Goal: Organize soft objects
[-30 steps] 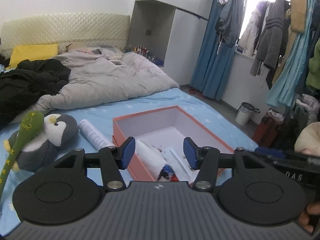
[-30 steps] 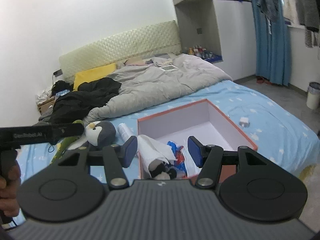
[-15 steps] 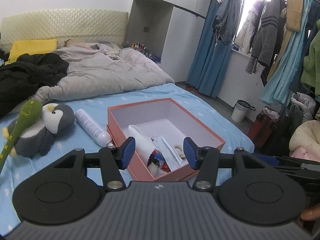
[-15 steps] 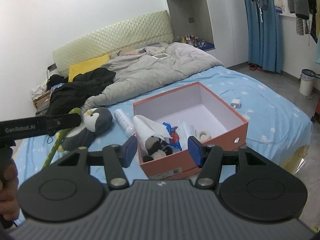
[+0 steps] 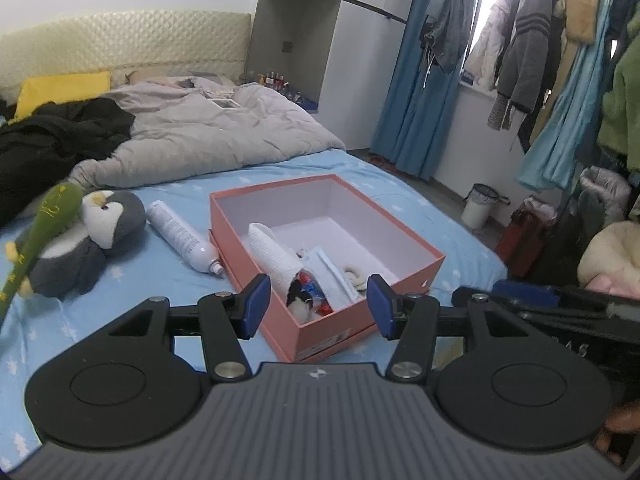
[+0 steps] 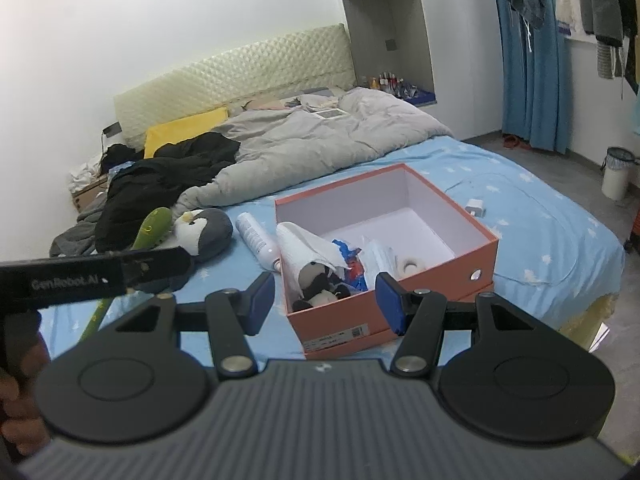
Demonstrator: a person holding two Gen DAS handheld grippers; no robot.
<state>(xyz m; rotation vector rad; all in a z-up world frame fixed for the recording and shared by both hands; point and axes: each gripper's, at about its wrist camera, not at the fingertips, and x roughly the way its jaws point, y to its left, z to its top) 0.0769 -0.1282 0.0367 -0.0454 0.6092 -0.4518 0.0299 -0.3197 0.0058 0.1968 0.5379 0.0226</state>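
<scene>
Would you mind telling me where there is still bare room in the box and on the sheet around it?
The far half of the orange box shows bare white floor. Its near end is crowded: paper towel roll, panda plush, packets. The blue sheet right of the box is open beyond the white charger. Left, the spray bottle and penguin plush crowd it.

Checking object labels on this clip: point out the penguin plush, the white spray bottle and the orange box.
penguin plush point(image 5: 114, 216), left wrist view, on its grey head.
white spray bottle point(image 5: 180, 236), left wrist view, mid-body.
orange box point(image 6: 448, 276), right wrist view, on its right outer wall.
</scene>
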